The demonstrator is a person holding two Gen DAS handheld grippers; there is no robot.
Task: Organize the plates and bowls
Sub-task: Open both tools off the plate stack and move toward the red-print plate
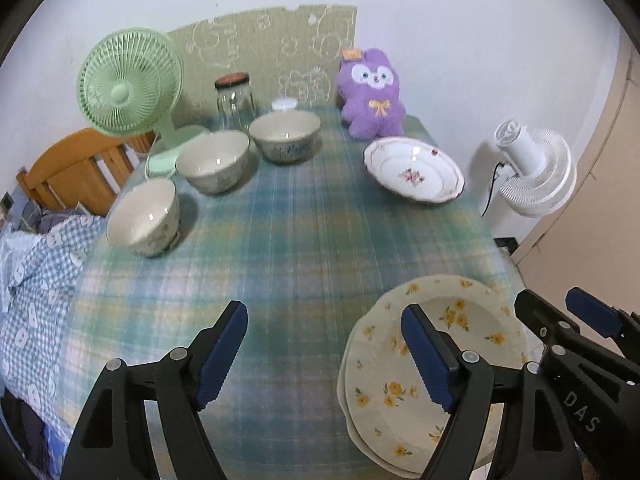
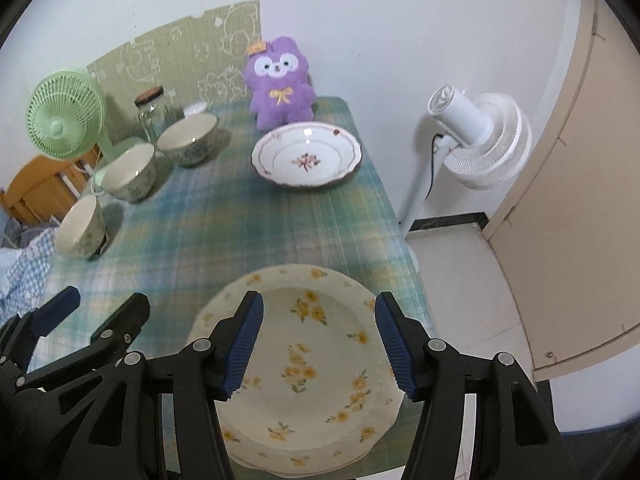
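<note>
A: Your left tongs and right tongs?

B: Both gape, gripping nothing; your yellow-flowered plates sit stacked at the surface's near right corner; pink-flowered plate far right; three bowls along the left edge.

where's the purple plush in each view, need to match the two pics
Left wrist view: the plush sits top, right of centre, at the table's far edge, just behind the pink-flower plate.
Right wrist view: the plush sits top, left of centre, again right behind that plate.
Shared landmark: the green fan, at the left in both.
</note>
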